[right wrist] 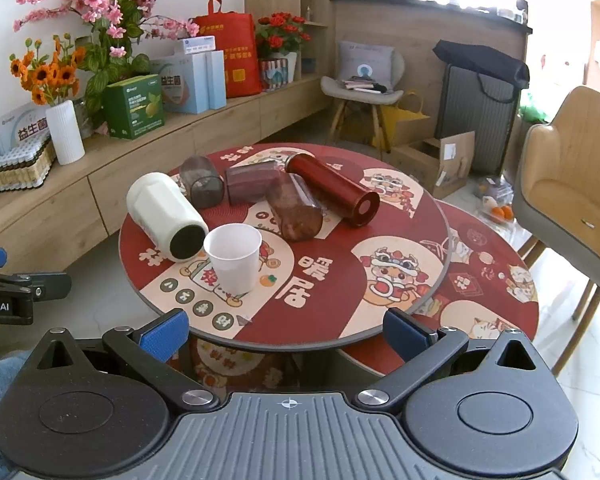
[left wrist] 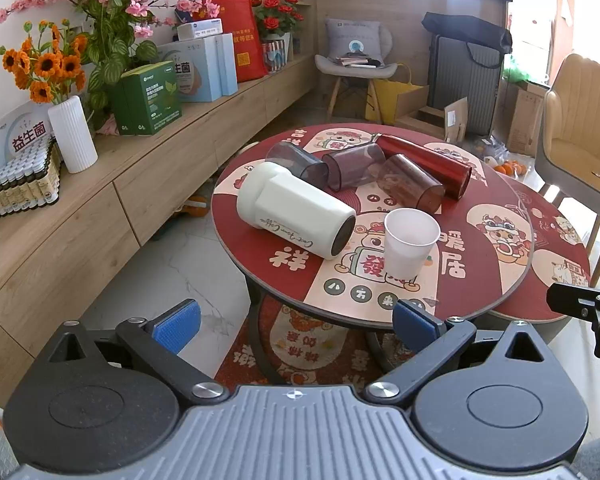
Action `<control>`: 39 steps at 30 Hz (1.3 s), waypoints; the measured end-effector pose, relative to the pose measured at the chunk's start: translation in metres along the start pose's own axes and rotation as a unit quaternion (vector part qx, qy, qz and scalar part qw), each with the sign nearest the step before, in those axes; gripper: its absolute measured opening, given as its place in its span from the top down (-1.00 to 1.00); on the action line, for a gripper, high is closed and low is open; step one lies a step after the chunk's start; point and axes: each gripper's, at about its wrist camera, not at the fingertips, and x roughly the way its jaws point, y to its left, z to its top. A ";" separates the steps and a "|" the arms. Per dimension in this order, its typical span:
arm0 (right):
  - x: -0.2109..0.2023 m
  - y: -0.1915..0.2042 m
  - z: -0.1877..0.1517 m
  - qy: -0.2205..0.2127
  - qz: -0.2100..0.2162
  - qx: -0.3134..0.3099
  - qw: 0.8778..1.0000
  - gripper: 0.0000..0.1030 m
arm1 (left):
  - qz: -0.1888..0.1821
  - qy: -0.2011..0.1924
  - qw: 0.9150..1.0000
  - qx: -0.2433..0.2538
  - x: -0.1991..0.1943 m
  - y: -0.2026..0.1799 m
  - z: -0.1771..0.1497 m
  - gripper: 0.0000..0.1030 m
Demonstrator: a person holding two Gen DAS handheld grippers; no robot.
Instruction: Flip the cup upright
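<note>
A white paper cup [left wrist: 410,242] [right wrist: 233,257] stands upright, mouth up, near the front of the round red table [left wrist: 492,280] [right wrist: 340,312]. Behind it several cups lie on their sides: a white tumbler [left wrist: 296,210] [right wrist: 165,216], a grey clear cup [left wrist: 298,163] [right wrist: 201,184], a purple clear cup [left wrist: 354,166] [right wrist: 252,186], a brown clear cup [left wrist: 412,182] [right wrist: 294,208] and a red metal tumbler [left wrist: 424,164] [right wrist: 332,188]. My left gripper [left wrist: 296,322] and right gripper [right wrist: 286,334] are both open and empty, held in front of the table edge.
A second, lower red table [right wrist: 492,292] adjoins on the right, with a beige armchair [right wrist: 572,184] beyond. A long wooden sideboard [left wrist: 100,184] with a vase, flowers and boxes runs along the left wall. A grey chair [left wrist: 356,64] stands behind.
</note>
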 end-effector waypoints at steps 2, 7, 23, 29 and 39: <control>0.000 0.000 0.000 0.000 0.001 0.000 1.000 -0.99 | 0.000 0.000 1.000 0.000 0.000 0.000 0.000 -1.00; 0.000 -0.001 0.000 -0.004 -0.004 0.000 1.000 -0.99 | -0.001 -0.003 1.000 0.003 -0.003 0.000 0.000 -1.00; -0.001 -0.001 -0.001 -0.006 -0.013 -0.002 1.000 -0.99 | 0.004 -0.005 1.000 0.000 -0.007 0.003 -0.001 -1.00; -0.001 -0.001 -0.001 -0.006 -0.013 -0.001 1.000 -0.99 | 0.004 -0.006 1.000 0.001 -0.008 0.003 -0.001 -1.00; -0.001 0.000 -0.002 -0.006 -0.014 -0.001 1.000 -0.99 | 0.004 -0.006 1.000 0.001 -0.008 0.003 -0.002 -1.00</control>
